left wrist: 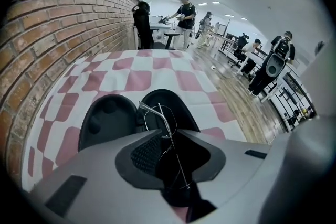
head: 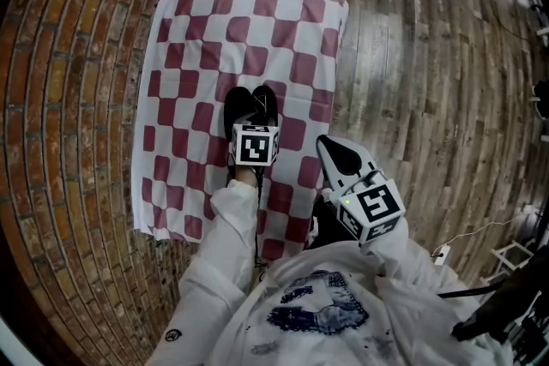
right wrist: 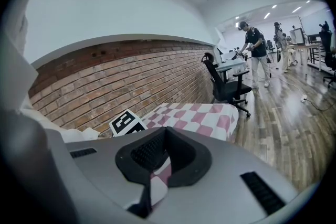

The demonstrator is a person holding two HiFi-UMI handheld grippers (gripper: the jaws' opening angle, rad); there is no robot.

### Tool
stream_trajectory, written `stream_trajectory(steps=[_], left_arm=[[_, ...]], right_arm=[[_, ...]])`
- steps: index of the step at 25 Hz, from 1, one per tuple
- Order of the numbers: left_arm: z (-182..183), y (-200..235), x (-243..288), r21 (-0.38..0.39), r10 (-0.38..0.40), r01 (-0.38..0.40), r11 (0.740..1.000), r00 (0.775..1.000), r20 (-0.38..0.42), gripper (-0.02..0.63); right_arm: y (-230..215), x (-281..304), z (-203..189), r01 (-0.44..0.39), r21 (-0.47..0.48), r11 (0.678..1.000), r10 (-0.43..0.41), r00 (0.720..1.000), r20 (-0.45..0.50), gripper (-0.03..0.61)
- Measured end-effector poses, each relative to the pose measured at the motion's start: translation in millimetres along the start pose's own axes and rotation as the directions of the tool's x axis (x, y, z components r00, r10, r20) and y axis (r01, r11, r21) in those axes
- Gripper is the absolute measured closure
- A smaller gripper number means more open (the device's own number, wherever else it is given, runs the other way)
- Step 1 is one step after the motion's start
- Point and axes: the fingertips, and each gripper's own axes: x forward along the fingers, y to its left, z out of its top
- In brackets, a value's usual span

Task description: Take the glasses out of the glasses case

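Now my left claw point(left wrist: 176, 162), narrow but not yet pinching, straddles the glasses point(left wrist: 164, 123) in the open case point(left wrist: 105, 118) at mid-frame. Next I'd squeeze gently and lift. My right claw point(right wrist: 157, 168) idles at lower right, slightly open and empty.

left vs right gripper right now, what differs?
Left gripper points down at the open case, glasses between its jaws. Right gripper points out past the cloth, nothing between its jaws. Both: grey, jaws apart, a marker cube each.
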Motion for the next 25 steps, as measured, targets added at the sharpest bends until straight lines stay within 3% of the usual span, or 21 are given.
stream_trajectory(steps=[6, 25], left_arm=[[-0.2, 0.6, -1.1, 0.04, 0.039, -0.039, 0.998, 0.999, 0.011, 0.535], [0.2, 0.0, -14.5, 0.024, 0.055, -0.056, 0.998, 0.997, 0.054, 0.561]], right_arm=[[-3.0, -3.5, -1.5, 0.006, 0.005, 1.0, -0.006, 1.0, 0.0, 0.565], [-3.0, -12.7, -1.4, 0.006, 0.007, 1.0, -0.006, 1.0, 0.007, 0.565]])
